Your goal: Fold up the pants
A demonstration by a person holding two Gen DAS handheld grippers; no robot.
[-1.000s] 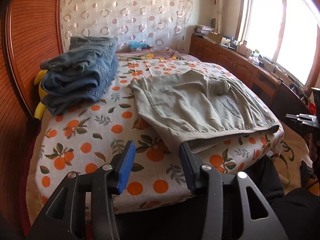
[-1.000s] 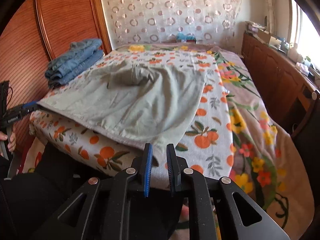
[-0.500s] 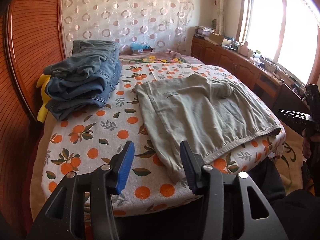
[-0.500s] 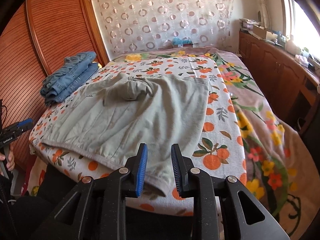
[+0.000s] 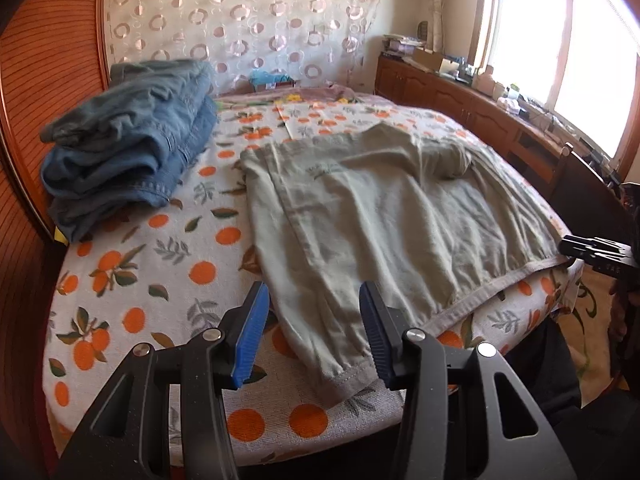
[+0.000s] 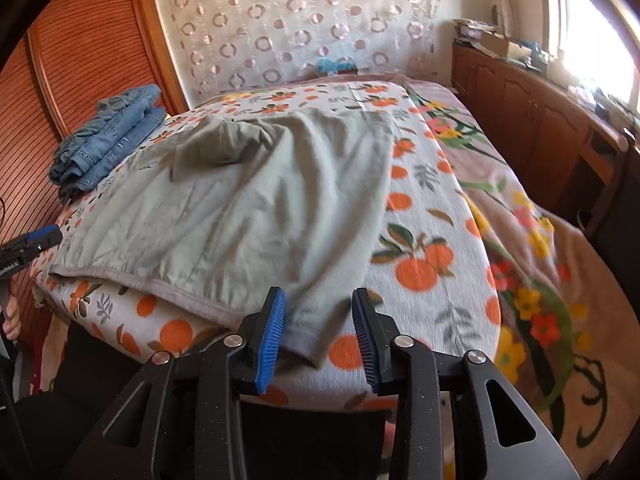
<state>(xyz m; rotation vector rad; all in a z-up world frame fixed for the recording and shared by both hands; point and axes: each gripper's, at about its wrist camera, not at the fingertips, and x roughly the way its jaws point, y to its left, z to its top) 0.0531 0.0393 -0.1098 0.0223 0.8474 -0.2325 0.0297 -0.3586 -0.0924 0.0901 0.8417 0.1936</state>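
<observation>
Pale grey-green pants [image 5: 372, 216] lie spread flat on the orange-print bedspread [image 5: 132, 264], folded over once, with the near hem at the bed's front edge. They also show in the right wrist view [image 6: 248, 208]. My left gripper [image 5: 314, 336] is open and empty, its blue pads either side of the near left corner of the pants, just above it. My right gripper [image 6: 318, 336] is open and empty, straddling the near right corner. Its tip shows in the left wrist view [image 5: 592, 252].
A stack of folded blue jeans [image 5: 128, 144] sits at the back left by the wooden headboard [image 5: 44, 64]. A floral blanket [image 6: 528, 248] covers the right of the bed. A wooden cabinet [image 6: 532, 108] runs under the window.
The pants have settled flat on the bed. My right gripper has opened wide from nearly shut. Both grippers have moved in over the near corners of the pants.
</observation>
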